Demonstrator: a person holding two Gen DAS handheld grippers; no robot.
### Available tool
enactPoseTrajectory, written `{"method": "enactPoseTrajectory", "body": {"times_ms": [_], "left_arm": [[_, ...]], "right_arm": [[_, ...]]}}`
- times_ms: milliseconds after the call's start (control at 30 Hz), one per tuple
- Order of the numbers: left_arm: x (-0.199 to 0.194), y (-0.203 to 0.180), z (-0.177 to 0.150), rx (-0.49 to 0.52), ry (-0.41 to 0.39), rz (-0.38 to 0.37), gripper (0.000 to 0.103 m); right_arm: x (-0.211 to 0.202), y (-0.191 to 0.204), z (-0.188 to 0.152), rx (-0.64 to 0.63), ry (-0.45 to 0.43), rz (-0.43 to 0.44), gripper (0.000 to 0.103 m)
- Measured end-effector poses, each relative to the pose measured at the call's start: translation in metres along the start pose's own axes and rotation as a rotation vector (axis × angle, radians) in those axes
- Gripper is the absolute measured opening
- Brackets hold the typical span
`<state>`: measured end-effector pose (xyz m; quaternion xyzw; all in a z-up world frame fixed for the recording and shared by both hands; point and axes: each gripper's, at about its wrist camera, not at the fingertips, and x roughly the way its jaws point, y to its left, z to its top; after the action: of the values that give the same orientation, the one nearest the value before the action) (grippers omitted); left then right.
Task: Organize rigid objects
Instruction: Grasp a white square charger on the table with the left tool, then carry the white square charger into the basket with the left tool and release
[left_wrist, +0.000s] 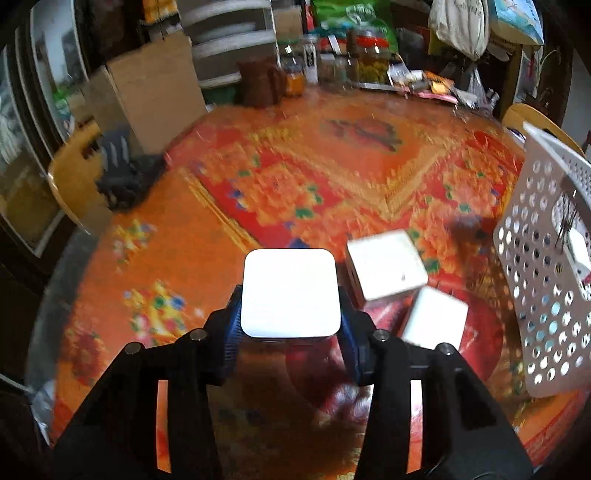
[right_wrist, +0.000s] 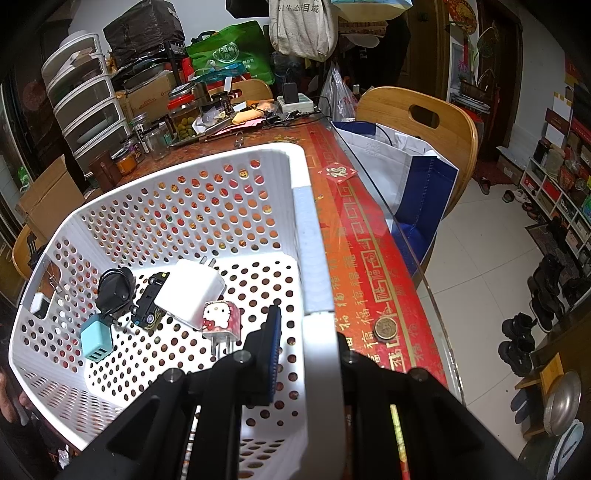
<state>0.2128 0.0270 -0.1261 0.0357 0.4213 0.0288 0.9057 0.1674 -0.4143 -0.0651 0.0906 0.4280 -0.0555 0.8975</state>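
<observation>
With the left tongs, gripping a white square adapter by its two sides: blue pads pressed against it, set narrow. Holding it to the left of the white basket, well apart from the perforated wall. Whether lifted clear of the tablecloth or only just off it, hard to tell through the blur.

With the right tongs, pinching the basket by its near side wall, nearly closed, one pad inside and one outside. Judging by the slant in the left view, tipping or steadying it for loading.

Already inside the basket: a white charger, a pink cartoon charger, a teal charger and a black plug, all down on the floor of it.

Outside the basket, between it and the held adapter: a second white adapter and a third white adapter, close together.

Step in hand, as judged: pickup made, carry to the basket about to follow.

For the next move: raise the adapter above the basket's rim, swing it over the left wall, lower toward a bare patch beside the teal charger, then release. Keep the right grip firm so the basket stays put. Afterwards, back for the two left outside.
</observation>
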Motion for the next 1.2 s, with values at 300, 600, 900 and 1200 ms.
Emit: {"method": "enactPoseTrajectory", "body": {"times_ms": [300,600,900,1200], "left_arm": [[-0.048,-0.028,0.043,0.044,-0.1,0.054,0.043],[-0.086,-0.077,0.079,0.094,-0.148,0.04,0.043],[-0.111,-0.127,0.091,0.163,-0.172,0.011,0.043],[-0.119,-0.153,0.09,0.202,-0.178,0.028,0.043]], "right_arm": [[0.0,0.0,-0.001,-0.004,0.002,-0.002,0.015],[0.0,0.0,0.0,-0.008,0.003,-0.003,0.015],[-0.001,0.002,0.001,-0.007,0.003,0.0,0.015],[-0.001,0.002,0.001,-0.008,0.002,0.001,0.016]]}}
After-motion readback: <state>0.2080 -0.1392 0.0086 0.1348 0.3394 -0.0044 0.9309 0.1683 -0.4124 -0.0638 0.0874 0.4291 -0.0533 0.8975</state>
